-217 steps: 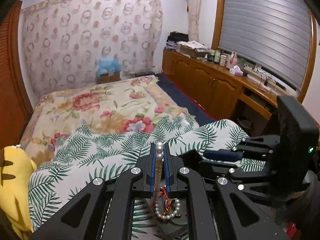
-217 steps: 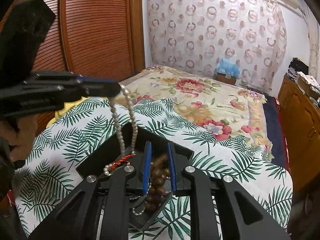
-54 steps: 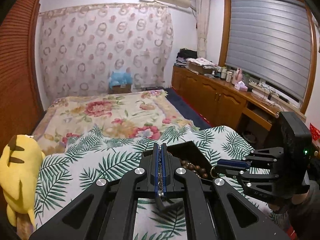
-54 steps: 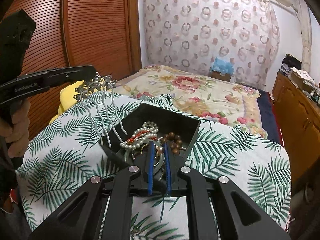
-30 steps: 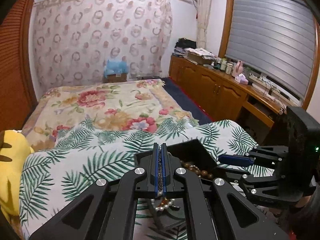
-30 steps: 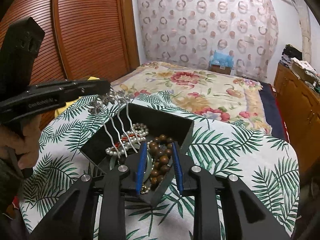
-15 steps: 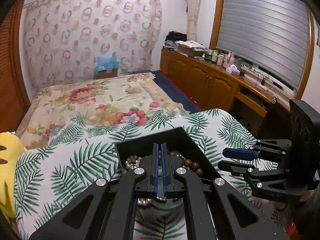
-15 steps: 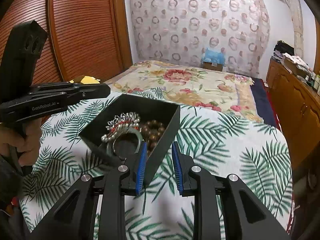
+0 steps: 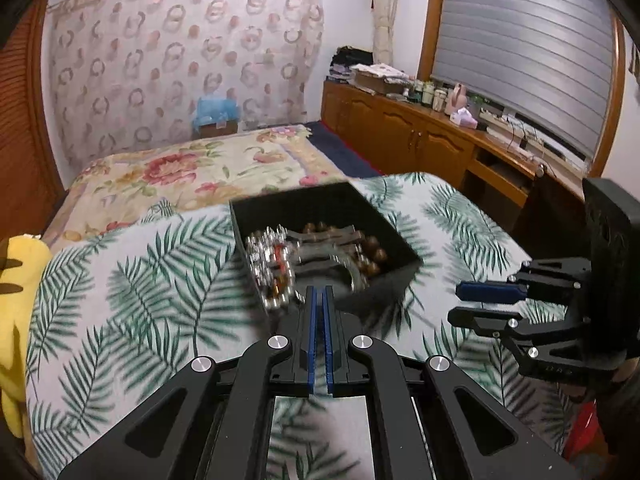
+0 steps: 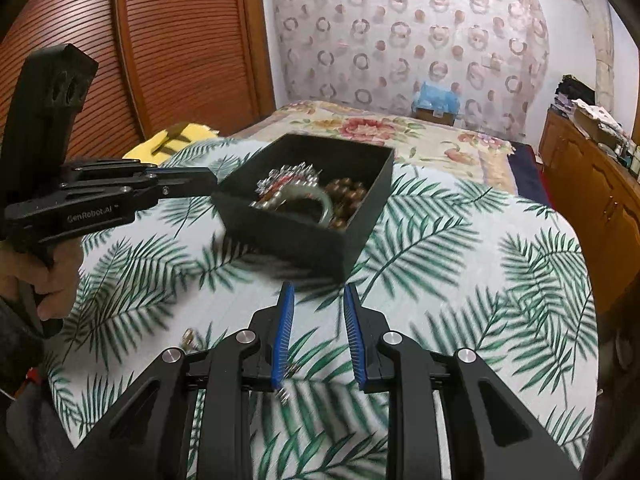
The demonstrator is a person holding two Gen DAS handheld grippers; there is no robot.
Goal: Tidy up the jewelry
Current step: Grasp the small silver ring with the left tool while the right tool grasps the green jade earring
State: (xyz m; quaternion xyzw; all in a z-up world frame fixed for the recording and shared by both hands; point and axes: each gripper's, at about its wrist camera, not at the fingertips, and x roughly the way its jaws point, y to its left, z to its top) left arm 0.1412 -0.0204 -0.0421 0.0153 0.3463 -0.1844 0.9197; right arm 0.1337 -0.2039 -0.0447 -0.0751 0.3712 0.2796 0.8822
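Note:
A black open box [image 9: 400,236] [image 10: 376,184] stands on the palm-leaf cloth and holds a pearl string [image 9: 264,264], a silver hair comb [image 10: 288,174], a pale bangle [image 10: 316,198] and brown wooden beads [image 9: 372,256] [image 10: 348,192]. My left gripper [image 9: 319,292] is shut and empty, just in front of the box's near corner; it also shows in the right wrist view [image 10: 200,184]. My right gripper [image 10: 319,292] is open and empty, short of the box; it also shows at the right of the left wrist view [image 9: 460,302].
The palm-leaf cloth [image 10: 480,280] covers the near end of a bed with a floral quilt [image 9: 192,168]. A yellow plush toy [image 9: 16,280] lies at the left edge. Small loose items [image 10: 188,338] lie on the cloth near my right gripper. Wooden cabinets [image 9: 420,144] line the right wall.
The left gripper has let the hair comb go into the box and pulled back. The right gripper has opened, released the box and drawn back from it.

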